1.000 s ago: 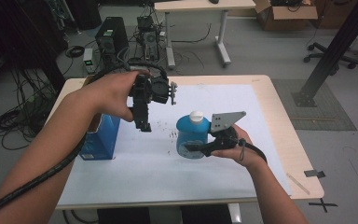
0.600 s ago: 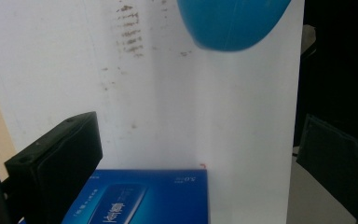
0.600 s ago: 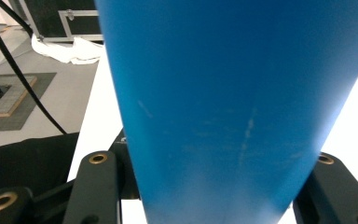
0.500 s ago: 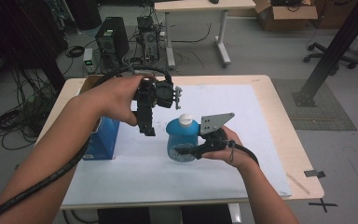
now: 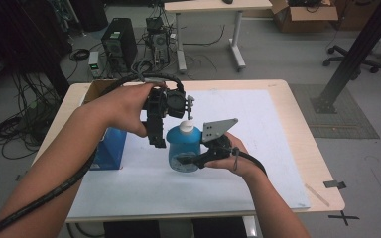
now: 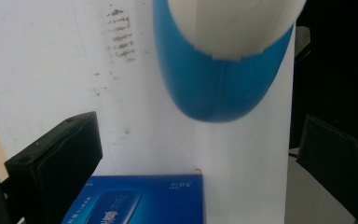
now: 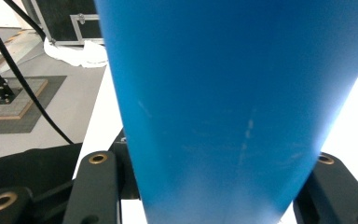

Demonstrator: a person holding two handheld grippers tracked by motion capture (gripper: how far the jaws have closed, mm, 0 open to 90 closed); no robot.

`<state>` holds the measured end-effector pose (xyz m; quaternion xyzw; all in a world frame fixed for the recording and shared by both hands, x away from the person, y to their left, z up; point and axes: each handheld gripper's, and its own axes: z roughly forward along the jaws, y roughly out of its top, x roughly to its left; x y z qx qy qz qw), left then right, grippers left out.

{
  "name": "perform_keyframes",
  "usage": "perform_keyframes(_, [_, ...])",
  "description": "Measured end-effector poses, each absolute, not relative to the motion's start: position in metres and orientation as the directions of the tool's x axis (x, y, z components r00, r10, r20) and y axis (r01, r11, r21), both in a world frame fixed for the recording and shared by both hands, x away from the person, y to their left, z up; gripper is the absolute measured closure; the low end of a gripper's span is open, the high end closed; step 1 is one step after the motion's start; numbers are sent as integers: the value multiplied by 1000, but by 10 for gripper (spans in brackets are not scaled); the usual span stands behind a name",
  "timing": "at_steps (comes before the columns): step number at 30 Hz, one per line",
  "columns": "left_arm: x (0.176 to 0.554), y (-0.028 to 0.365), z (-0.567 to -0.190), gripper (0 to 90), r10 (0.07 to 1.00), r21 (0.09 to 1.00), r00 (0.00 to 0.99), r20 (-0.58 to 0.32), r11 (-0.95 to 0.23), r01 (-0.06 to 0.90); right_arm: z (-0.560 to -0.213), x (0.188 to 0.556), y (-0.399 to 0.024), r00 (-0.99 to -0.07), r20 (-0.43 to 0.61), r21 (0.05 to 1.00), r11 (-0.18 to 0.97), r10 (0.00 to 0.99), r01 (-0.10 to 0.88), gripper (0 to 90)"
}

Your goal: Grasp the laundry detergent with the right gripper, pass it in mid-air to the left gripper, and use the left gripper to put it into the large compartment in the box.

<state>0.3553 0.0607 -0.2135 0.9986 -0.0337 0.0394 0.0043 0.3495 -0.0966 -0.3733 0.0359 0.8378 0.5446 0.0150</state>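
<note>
High view, right tongs point(image 5: 191, 161) clamping blue bottle point(image 5: 183, 148), left tongs point(image 5: 155, 136) agape, box point(image 6: 140, 200) print illegible.

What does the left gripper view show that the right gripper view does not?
The left gripper view looks down on the bottle's white cap and a blue box lying on the white sheet, with the left claw open and nothing between its jaws. The right gripper view shows the right claw shut on the bottle, plus floor and cables off the table's edge. Both show the blue bottle.
</note>
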Motion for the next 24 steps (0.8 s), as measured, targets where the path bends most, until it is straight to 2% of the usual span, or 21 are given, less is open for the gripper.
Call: perform_keyframes(24, [349, 55, -229, 2, -87, 5, 995, 58, -996, -88, -377, 349, -69, -998, 14, 916, 400, 63, 38, 456])
